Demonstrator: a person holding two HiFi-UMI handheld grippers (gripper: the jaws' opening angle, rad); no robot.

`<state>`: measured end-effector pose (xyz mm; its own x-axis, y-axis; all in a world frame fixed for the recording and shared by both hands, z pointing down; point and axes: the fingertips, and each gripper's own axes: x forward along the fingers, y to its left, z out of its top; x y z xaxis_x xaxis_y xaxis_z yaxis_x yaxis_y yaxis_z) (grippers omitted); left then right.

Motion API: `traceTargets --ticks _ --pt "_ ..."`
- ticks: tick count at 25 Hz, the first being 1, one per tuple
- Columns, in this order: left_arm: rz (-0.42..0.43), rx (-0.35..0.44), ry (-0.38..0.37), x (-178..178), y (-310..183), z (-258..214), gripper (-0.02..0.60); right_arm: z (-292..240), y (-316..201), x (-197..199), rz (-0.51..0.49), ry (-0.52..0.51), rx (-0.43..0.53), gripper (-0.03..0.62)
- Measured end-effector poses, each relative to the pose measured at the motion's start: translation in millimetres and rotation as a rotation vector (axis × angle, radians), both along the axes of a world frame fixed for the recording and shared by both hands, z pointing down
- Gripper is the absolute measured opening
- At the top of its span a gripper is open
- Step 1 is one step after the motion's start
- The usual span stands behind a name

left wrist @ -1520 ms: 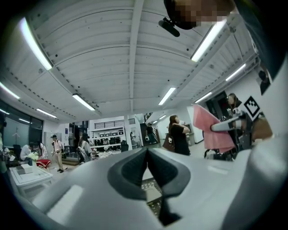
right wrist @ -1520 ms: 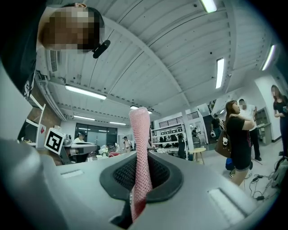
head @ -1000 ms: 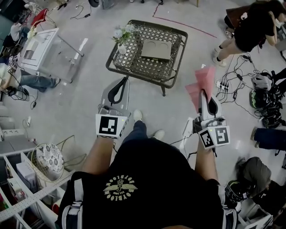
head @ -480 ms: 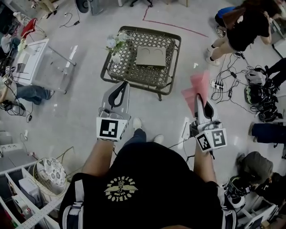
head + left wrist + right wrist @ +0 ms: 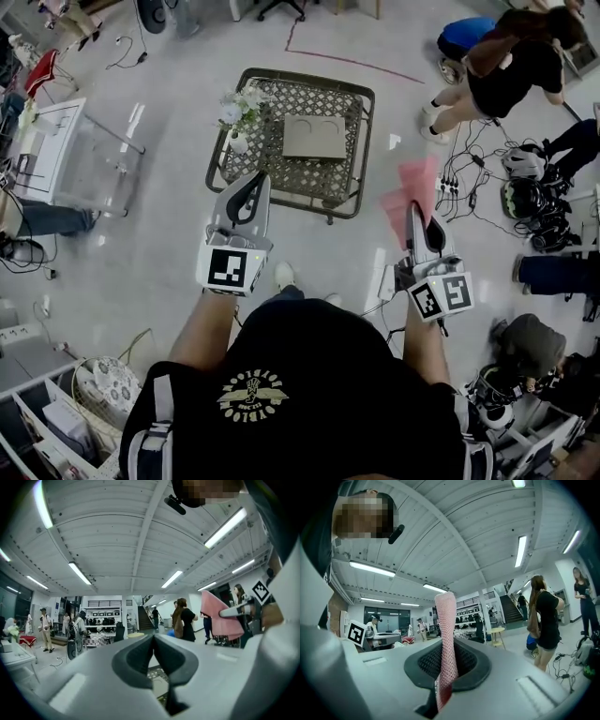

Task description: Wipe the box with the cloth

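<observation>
In the head view a flat grey-beige box with two round dents lies on a dark wicker table ahead of me. My right gripper is shut on a pink cloth, which sticks up past its tips, off the table's right corner. In the right gripper view the cloth stands upright, clamped between the jaws of that gripper. My left gripper hovers over the table's near left edge, shut with nothing in it. In the left gripper view its pads meet at the tips, and the cloth shows at the right.
A small vase of white flowers stands on the table's left side. A person bends over at the top right. Cables, a power strip and bags lie on the floor at the right. A glass side table stands at the left.
The table and box have come nearer to both grippers. The left gripper's tips now overlap the table's near edge. The right gripper still holds the cloth.
</observation>
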<state>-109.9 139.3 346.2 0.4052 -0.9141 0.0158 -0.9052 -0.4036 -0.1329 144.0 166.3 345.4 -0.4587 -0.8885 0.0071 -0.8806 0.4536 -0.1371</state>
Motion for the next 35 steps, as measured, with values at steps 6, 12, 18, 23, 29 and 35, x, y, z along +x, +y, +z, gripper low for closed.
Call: traceTargets --ticks 6,12,18,23,29,35 --pt "0.023 -0.001 0.007 -26 -32 4 0.000 -3 -28 -26 0.027 0.006 -0.002 0.017" --pt "0.039 -0.007 0.027 -58 -51 11 0.000 -7 -39 -53 0.060 0.030 0.007 0.017" --pt "0.032 -0.015 0.058 -69 -68 16 0.000 -6 -54 -58 0.071 0.041 -0.007 0.017" --pt "0.041 -0.032 0.054 -65 -79 24 0.000 -7 -68 -54 0.077 0.037 -0.002 0.017" --pt "0.044 -0.048 0.042 -44 -98 27 0.000 -3 -89 -32 0.078 0.021 -0.008 0.017" --pt "0.030 -0.093 0.014 -20 -129 44 0.000 8 -125 0 0.076 0.004 -0.032 0.017"
